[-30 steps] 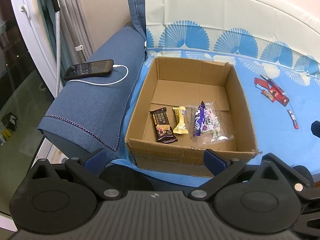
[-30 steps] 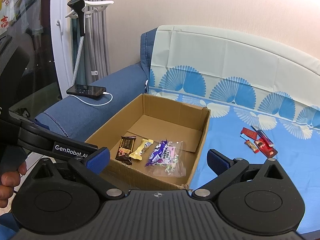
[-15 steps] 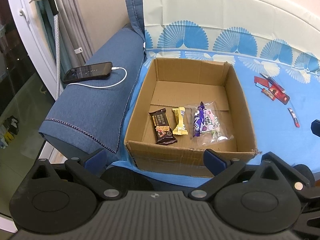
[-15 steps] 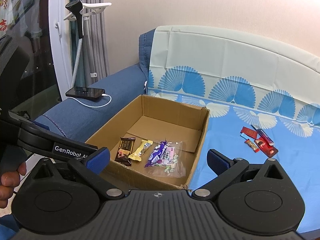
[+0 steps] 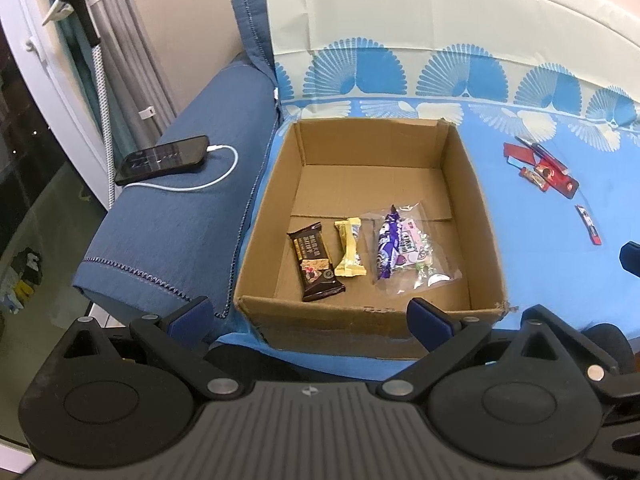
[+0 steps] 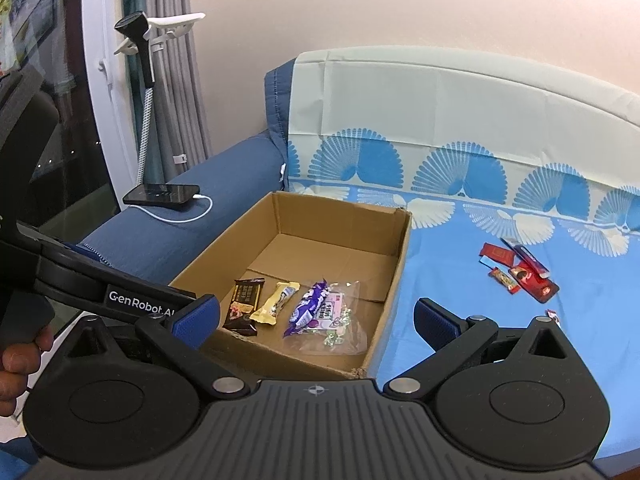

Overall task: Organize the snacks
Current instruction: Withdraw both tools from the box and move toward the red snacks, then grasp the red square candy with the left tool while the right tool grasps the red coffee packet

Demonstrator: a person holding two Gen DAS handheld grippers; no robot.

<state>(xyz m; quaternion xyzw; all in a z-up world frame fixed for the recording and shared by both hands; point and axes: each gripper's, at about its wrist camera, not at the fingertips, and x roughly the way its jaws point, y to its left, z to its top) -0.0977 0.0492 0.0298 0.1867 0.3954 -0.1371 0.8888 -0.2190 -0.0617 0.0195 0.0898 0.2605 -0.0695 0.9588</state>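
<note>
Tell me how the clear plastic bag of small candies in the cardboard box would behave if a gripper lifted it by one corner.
The clear plastic bag of small candies looks thin and crinkled, so it would probably sag. The loose candies would likely slide to its low end. Its glossy film may slip between the pads.

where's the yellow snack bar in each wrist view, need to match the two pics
Left wrist view: the yellow snack bar lies near the picture's centre, on the floor of the cardboard box, between the dark brown bar and the purple packet.
Right wrist view: the yellow snack bar lies left of centre, in the same row.
Shared landmark: the phone on its white cable, on the blue armrest left of the box.
</note>
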